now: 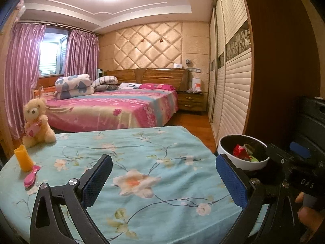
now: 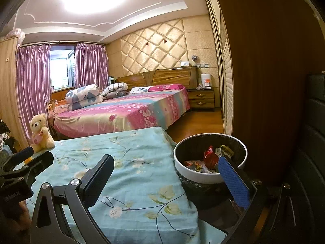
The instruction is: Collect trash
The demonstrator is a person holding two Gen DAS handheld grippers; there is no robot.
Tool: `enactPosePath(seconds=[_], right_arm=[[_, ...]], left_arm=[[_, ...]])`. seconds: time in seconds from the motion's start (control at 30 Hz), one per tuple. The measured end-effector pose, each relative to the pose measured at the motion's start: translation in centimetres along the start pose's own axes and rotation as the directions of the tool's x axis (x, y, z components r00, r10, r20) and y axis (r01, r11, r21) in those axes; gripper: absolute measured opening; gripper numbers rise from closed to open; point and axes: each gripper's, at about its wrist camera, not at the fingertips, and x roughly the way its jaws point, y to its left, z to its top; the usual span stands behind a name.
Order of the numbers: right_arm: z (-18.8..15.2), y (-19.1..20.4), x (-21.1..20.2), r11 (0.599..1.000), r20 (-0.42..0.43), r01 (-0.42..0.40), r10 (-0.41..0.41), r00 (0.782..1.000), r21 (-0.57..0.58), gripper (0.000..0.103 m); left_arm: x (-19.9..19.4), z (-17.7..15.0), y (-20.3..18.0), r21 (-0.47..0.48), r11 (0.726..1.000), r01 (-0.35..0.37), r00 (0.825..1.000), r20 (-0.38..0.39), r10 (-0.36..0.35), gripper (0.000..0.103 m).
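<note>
Bin (image 2: 210,175) partly hidden by right fingers (image 2: 233,185) | both grippers released, empty

Floral cloth cover (image 1: 142,154) looking matt; bin (image 2: 203,178) rim showing smooth gloss; wrappers (image 2: 211,158) gleaming shiny; teddy (image 1: 37,120) looking plush.

Left gripper (image 1: 163,181) and right gripper (image 2: 167,180) agape.
</note>
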Motion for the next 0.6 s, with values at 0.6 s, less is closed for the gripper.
enactPosePath(seconds=[0.6], right_arm=[[-0.6,1.1,0.1,1.000,-0.016,-0.012,0.012,1.000,-0.011,0.103]], left_arm=[[0.5,0.4,0.7,-0.018,1.000,-0.012,1.000,-0.003,0.012,0.102]])
